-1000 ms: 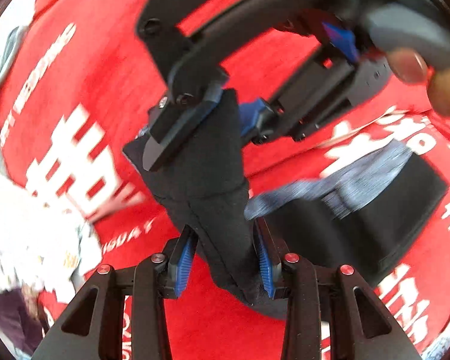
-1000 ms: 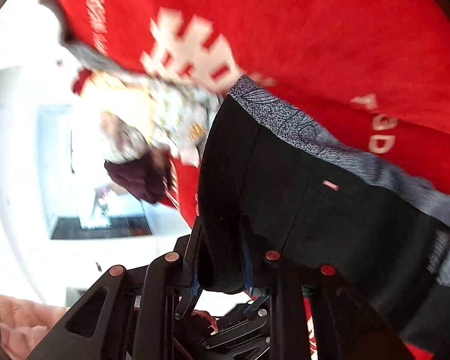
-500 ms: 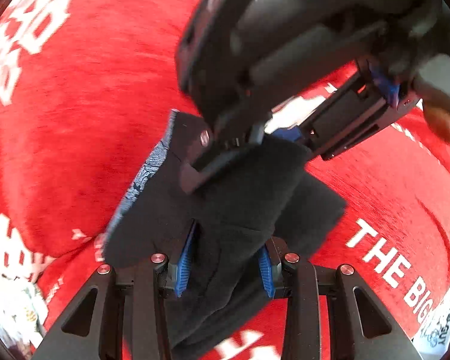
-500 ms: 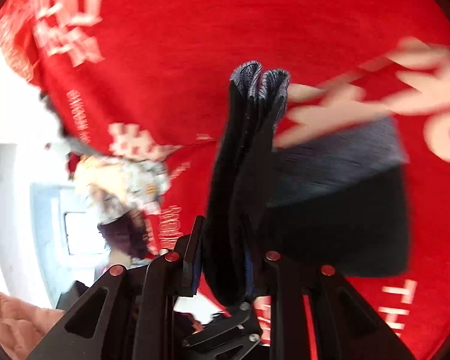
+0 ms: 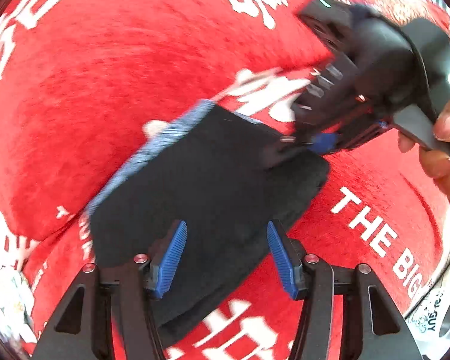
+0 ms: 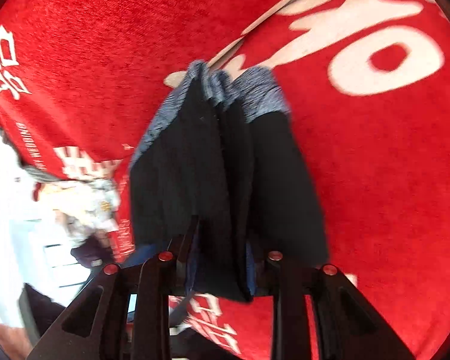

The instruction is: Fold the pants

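Observation:
Black pants (image 5: 207, 180) with a grey-blue waistband (image 5: 153, 147) lie folded on the red cloth (image 5: 105, 60). My left gripper (image 5: 226, 240) is open, its blue pads (image 5: 174, 249) spread over the near edge of the pants without pinching them. My right gripper (image 6: 222, 258) is shut on the pants (image 6: 195, 162), whose folded layers fan out from it, waistband (image 6: 255, 96) at the far end. In the left wrist view the right gripper (image 5: 303, 147) grips the far right corner of the pants.
The red cloth has white lettering (image 5: 375, 228) and covers the whole surface. A patterned white garment (image 6: 84, 198) lies at the cloth's left edge. A white printed object (image 5: 435, 315) sits at the lower right. A hand (image 5: 444, 147) holds the right gripper.
The left gripper has opened and let go of the pants. The pants have come down from hanging to lying folded on the cloth. The right gripper still holds them.

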